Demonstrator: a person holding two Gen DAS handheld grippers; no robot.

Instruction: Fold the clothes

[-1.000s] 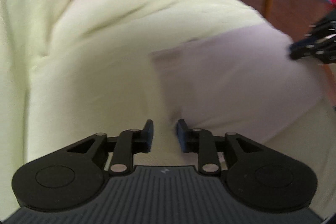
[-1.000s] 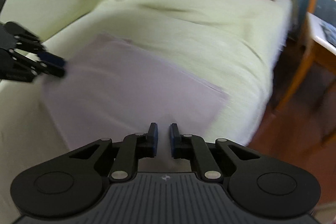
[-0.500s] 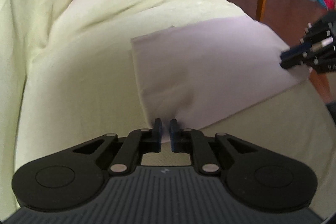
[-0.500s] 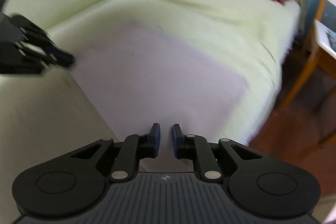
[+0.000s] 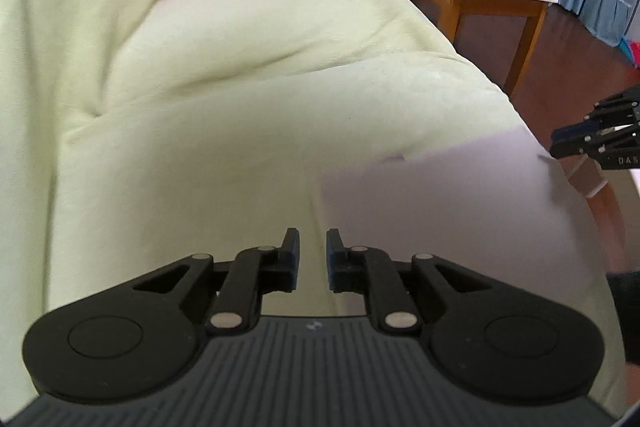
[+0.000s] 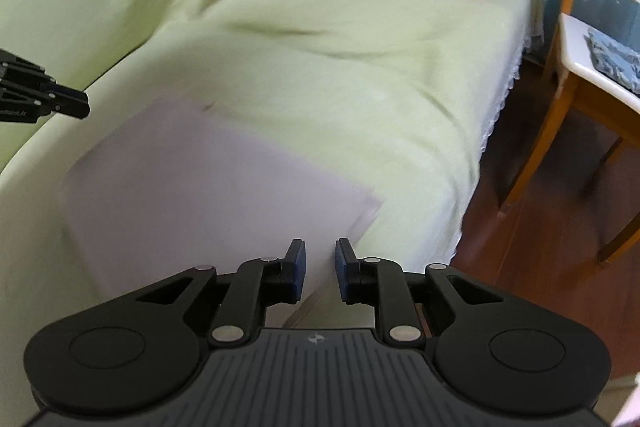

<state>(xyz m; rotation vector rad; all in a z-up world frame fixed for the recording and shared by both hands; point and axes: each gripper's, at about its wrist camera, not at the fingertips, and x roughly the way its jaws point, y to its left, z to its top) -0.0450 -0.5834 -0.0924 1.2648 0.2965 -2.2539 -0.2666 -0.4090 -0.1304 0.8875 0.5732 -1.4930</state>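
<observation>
On the green-covered sofa, a thin, limp lavender cloth lies flat beneath the left gripper and right gripper, jaws parted and empty, best pinched at its corners.

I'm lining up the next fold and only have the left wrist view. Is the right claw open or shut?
Observer: Open. In the right wrist view, the right claw has its jaws apart with a clear gap.
Operator: Where's the cloth from there?
Observer: The cloth lies flat just ahead of it, with the near corner by the front edge of the sofa.
Operator: And my left claw from that side?
Observer: The left claw is by the cloth's far left corner. Blur hides whether they touch.
</observation>
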